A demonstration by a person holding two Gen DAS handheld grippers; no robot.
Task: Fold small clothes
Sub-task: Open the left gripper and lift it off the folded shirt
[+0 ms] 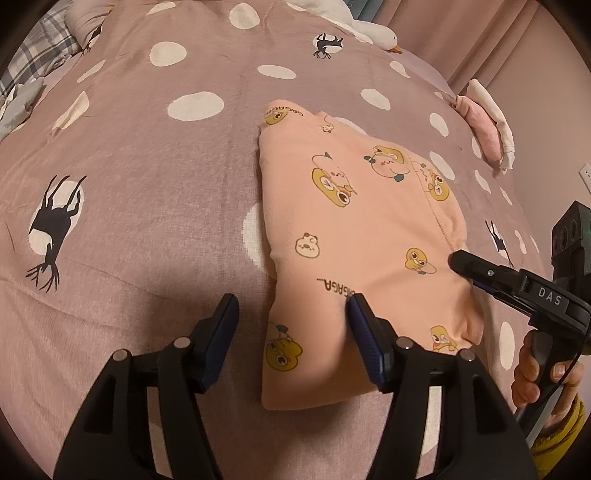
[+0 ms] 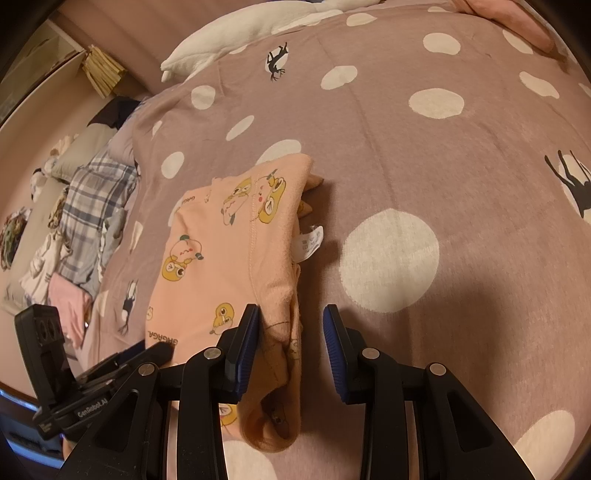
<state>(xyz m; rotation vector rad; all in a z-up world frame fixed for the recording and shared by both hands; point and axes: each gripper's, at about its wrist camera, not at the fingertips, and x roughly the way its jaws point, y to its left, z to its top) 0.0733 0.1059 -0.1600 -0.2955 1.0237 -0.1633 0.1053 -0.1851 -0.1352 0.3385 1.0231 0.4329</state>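
You are holding both grippers, left gripper point(image 1: 293, 301) and right gripper point(image 2: 291, 319), spread empty, straddling the pink garment's point(image 1: 354, 229) near end, its length running away.

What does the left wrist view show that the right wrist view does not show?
Only the left wrist view shows the white goose plush and the hand that holds the right gripper. Only the right wrist view shows the white care label at the garment's edge and the plaid cloth. Both show the folded peach garment, the dotted bedspread, and both grippers open.
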